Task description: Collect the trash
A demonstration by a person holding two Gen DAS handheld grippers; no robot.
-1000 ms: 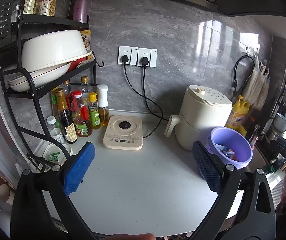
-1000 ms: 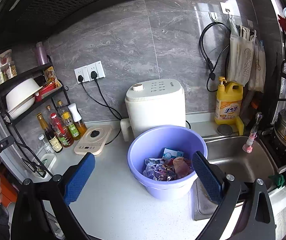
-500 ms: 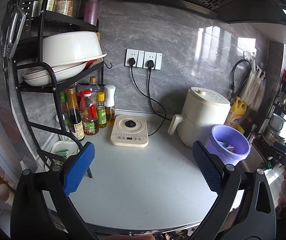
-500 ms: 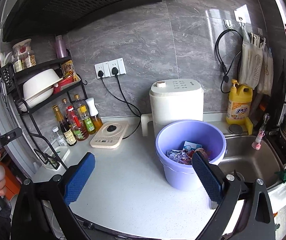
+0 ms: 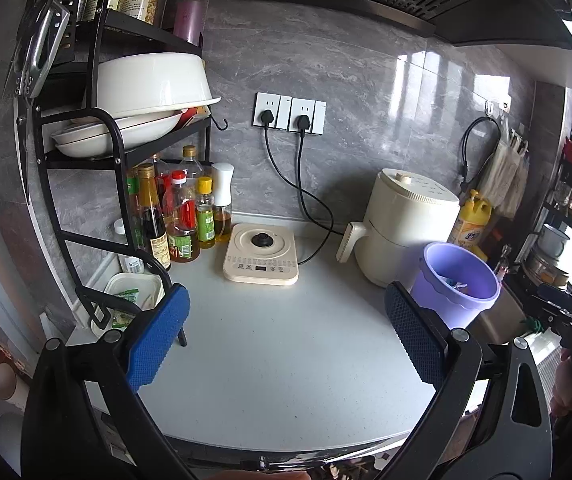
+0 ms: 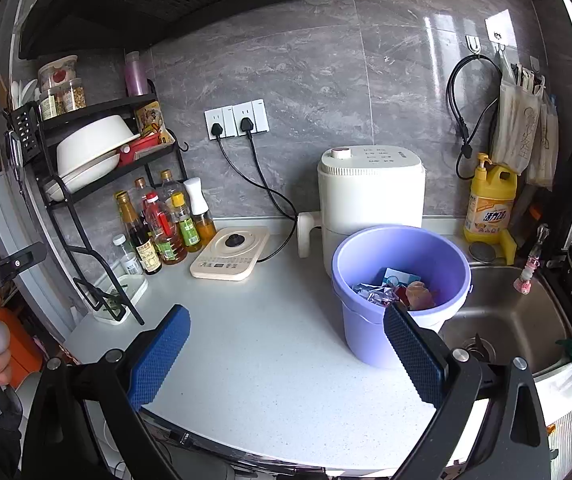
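A purple bucket [image 6: 400, 292] stands on the white counter [image 6: 269, 352] beside the sink, holding crumpled wrappers [image 6: 394, 294]. In the left wrist view the same purple bucket [image 5: 456, 284] sits at the right, in front of the cream appliance. My left gripper [image 5: 286, 324] hangs open over the counter's front part, nothing between its blue pads. My right gripper [image 6: 286, 328] is open too, its right pad in front of the bucket, apart from it.
A cream appliance [image 6: 370, 196] stands behind the bucket. A flat cream cooker [image 6: 231, 254], plugged in, lies left of it. Sauce bottles [image 6: 157, 224] and a black dish rack [image 6: 97, 160] fill the left. The steel sink [image 6: 502, 316] and yellow detergent [image 6: 490, 200] are right.
Both grippers have pulled back and up from the counter, so the bucket and appliances look farther away. The jaws stayed open and hold nothing.
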